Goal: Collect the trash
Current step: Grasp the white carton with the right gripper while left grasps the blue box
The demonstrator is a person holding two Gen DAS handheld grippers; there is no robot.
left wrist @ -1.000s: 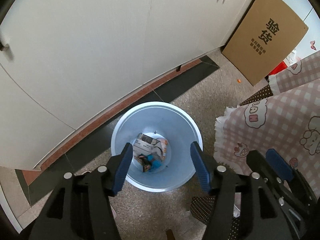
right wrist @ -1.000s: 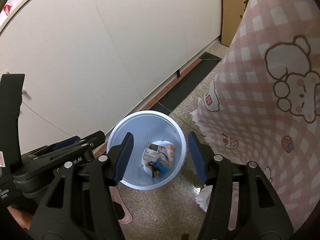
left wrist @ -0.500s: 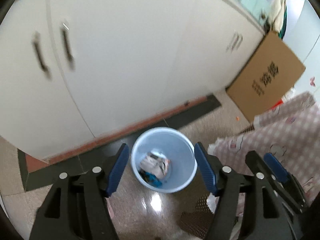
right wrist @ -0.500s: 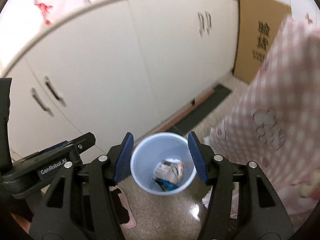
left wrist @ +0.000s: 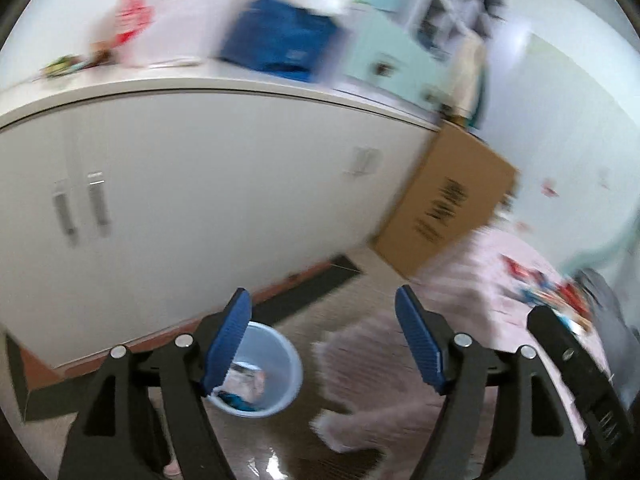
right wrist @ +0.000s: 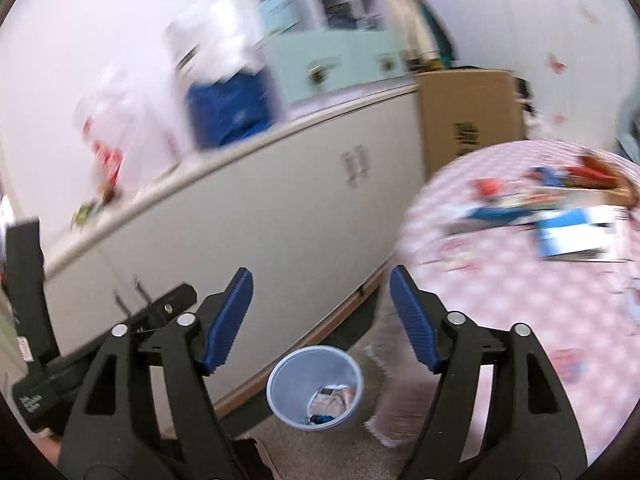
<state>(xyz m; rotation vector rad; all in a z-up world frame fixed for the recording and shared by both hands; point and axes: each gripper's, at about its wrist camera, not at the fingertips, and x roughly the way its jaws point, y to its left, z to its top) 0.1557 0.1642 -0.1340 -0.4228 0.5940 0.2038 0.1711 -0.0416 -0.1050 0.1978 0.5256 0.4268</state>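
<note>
I'm holding both grippers up and away from the blue bin (right wrist: 315,386), which is sitting on the floor against the white cabinet (right wrist: 280,216) with wrappers already in its bottom; the left gripper (left wrist: 323,344) and right gripper (right wrist: 320,320) are both spreading their jaws with nothing between them, ready for the next piece. A second ago I was looking straight down into the bin; now I'm seeing the pink checked table (right wrist: 520,280), where more trash (right wrist: 560,224) is lying.

A long white cabinet (right wrist: 280,216) stands by the wall. A brown box (left wrist: 448,200) leans at its end. A blue bag (left wrist: 280,40) sits on top. A pink cloth (right wrist: 520,300) covers the table.
</note>
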